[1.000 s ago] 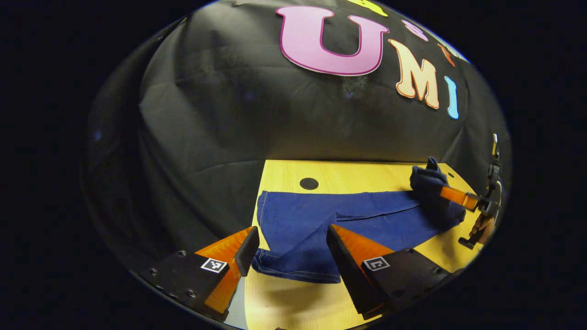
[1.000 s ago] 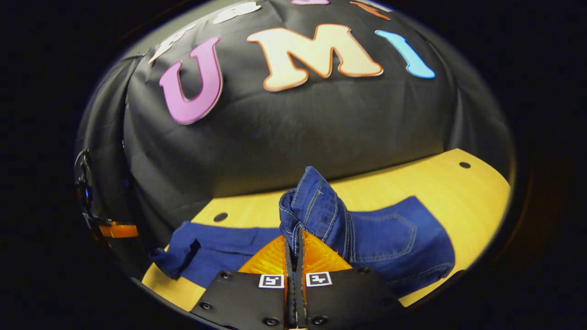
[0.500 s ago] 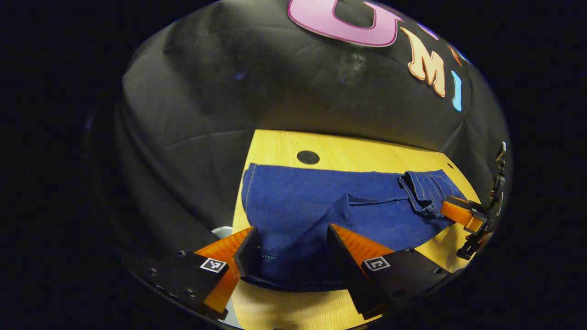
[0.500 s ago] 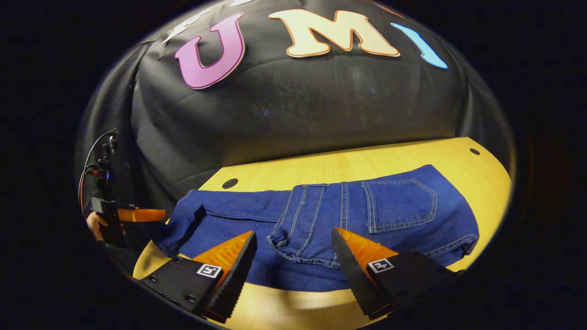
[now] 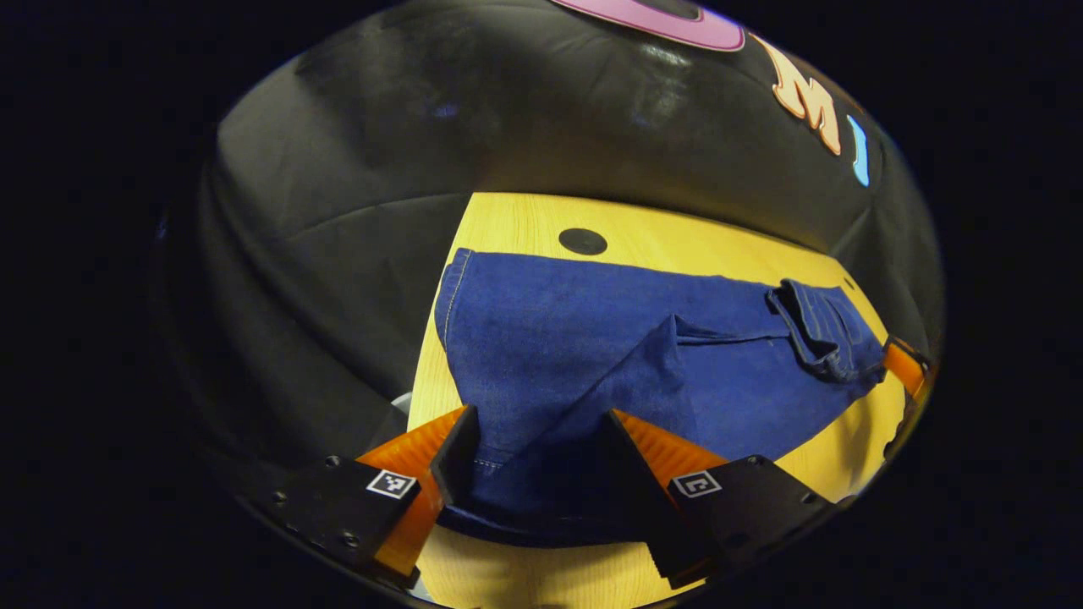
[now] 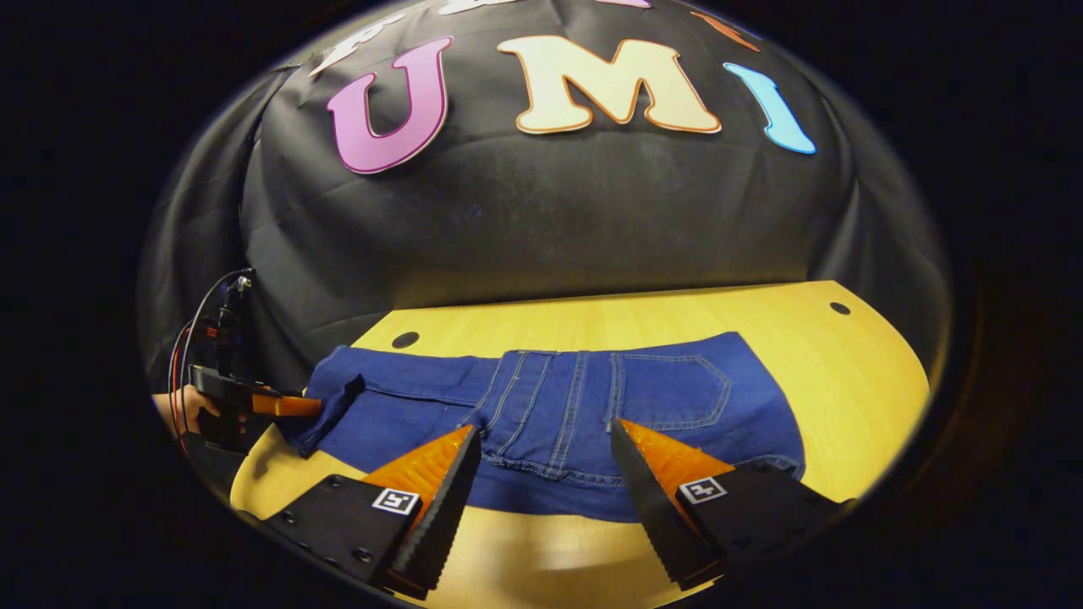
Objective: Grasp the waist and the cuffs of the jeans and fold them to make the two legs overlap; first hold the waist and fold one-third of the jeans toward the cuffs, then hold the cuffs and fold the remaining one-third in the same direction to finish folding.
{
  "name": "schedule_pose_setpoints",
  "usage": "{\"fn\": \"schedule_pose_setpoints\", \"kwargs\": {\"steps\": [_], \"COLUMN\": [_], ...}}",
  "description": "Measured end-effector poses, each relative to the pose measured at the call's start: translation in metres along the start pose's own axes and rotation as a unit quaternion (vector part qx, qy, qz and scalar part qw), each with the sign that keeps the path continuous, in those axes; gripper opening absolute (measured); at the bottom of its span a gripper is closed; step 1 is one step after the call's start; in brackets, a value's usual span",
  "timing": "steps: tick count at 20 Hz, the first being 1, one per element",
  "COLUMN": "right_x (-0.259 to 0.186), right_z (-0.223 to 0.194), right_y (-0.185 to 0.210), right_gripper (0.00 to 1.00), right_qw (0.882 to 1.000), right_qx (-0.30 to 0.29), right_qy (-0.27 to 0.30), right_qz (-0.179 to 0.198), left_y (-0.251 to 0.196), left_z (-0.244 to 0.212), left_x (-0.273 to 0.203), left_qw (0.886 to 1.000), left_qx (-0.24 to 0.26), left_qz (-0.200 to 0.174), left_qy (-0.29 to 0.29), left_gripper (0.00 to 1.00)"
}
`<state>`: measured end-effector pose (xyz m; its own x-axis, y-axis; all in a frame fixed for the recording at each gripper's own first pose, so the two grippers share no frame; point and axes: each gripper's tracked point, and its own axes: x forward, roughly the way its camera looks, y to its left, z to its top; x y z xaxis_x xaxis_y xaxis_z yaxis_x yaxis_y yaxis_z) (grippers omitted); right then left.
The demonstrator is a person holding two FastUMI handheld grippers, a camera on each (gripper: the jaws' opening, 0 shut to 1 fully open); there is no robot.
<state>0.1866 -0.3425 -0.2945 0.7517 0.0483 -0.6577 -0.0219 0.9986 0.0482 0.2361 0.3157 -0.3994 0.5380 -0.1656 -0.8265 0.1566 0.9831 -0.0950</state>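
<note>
Blue jeans (image 5: pixel 592 355) lie lengthwise on the yellow wooden table (image 5: pixel 516 220). The waist part with a back pocket (image 6: pixel 668 385) lies folded flat over the legs. My left gripper (image 5: pixel 537 465) is open, one finger on each side of the cuff end (image 5: pixel 525 482), which rises between them. My right gripper (image 6: pixel 541 478) is open just short of the waistband edge (image 6: pixel 541 465), with nothing between its fingers. In the right gripper view the left gripper (image 6: pixel 296 406), held by a hand (image 6: pixel 173 406), sits at the lifted cuff (image 6: pixel 334 410). In the left gripper view, the right gripper's orange finger (image 5: pixel 904 365) shows by the waist fold (image 5: pixel 816 326).
The table has round dark holes (image 5: pixel 583 241) (image 6: pixel 405 339) (image 6: pixel 839 308) near its back edge. Black cloth walls stand close behind and to the sides. Bare table shows in front of the jeans (image 6: pixel 550 550) and to their right (image 6: pixel 854 389).
My right gripper let go of the waist, which now lies flat over the legs, and drew back open. My left gripper moved forward until the cuff sits between its fingers.
</note>
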Motion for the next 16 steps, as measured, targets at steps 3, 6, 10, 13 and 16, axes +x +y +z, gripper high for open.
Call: {"fn": "schedule_pose_setpoints", "kwargs": {"steps": [3,6,10,13,16], "right_x": [-0.007,-0.017,-0.031,-0.044,-0.054], "right_z": [0.01,0.015,0.019,0.032,0.041], "right_y": [-0.006,-0.013,-0.028,-0.047,-0.067], "right_gripper": [0.95,0.95,0.95,0.95,0.95], "right_qw": [1.0,1.0,0.999,0.999,0.999], "right_qx": [0.008,0.01,0.01,0.014,0.016], "right_qy": [-0.011,-0.024,-0.027,-0.035,-0.038], "right_qz": [0.0,0.004,0.02,0.02,0.019], "left_y": [-0.006,-0.022,-0.022,-0.032,-0.062], "left_z": [0.005,0.012,0.021,0.042,0.069], "left_x": [0.005,0.009,0.004,-0.007,-0.027], "left_qw": [1.0,0.997,0.993,0.991,0.989], "left_qx": [-0.003,-0.052,-0.103,-0.107,-0.102], "left_qz": [-0.012,-0.042,-0.028,-0.031,-0.045], "left_qy": [-0.006,-0.033,-0.047,-0.076,-0.096], "left_gripper": [0.65,0.09,0.0,0.0,0.0]}}
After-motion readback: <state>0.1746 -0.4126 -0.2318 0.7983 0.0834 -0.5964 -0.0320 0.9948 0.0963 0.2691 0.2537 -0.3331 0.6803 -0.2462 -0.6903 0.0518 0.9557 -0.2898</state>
